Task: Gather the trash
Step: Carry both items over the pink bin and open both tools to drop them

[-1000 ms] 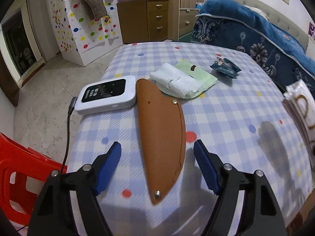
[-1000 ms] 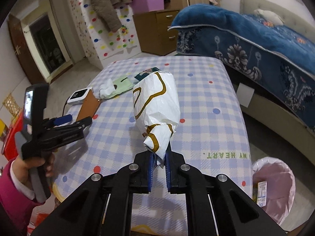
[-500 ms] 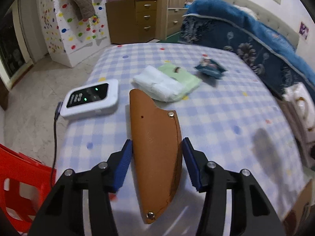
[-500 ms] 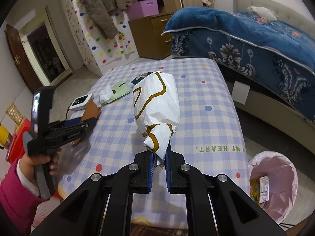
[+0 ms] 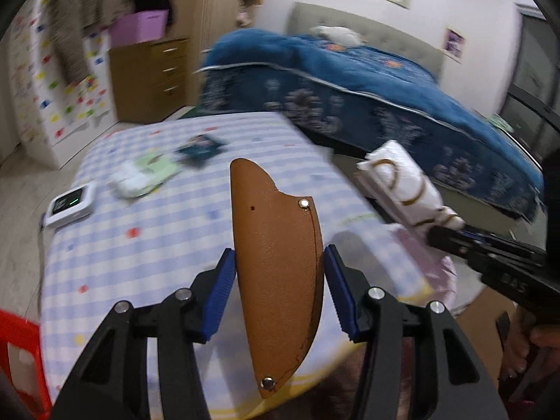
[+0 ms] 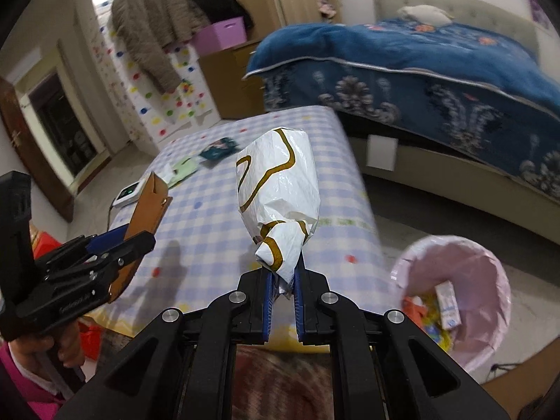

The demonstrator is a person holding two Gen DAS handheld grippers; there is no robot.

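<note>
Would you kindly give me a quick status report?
Left gripper clamps brown leather sheath. Right gripper pinches white gold-striped plastic bag. Pink-lined bin unobstructed.

A table (image 6: 224, 217) stands before a bed (image 6: 437, 80). On the tabletop near its far left corner lie a wrapper (image 6: 218, 149), then a tissue packet (image 6: 180, 171), then a small device (image 6: 129, 194) at the left edge. A bin (image 6: 455, 301) sits on the floor off the table's near right corner, with a carton (image 6: 447, 303) inside. A sheath (image 5: 278, 273) is held over the near left edge, a bag (image 6: 278, 196) over the near edge.
</note>
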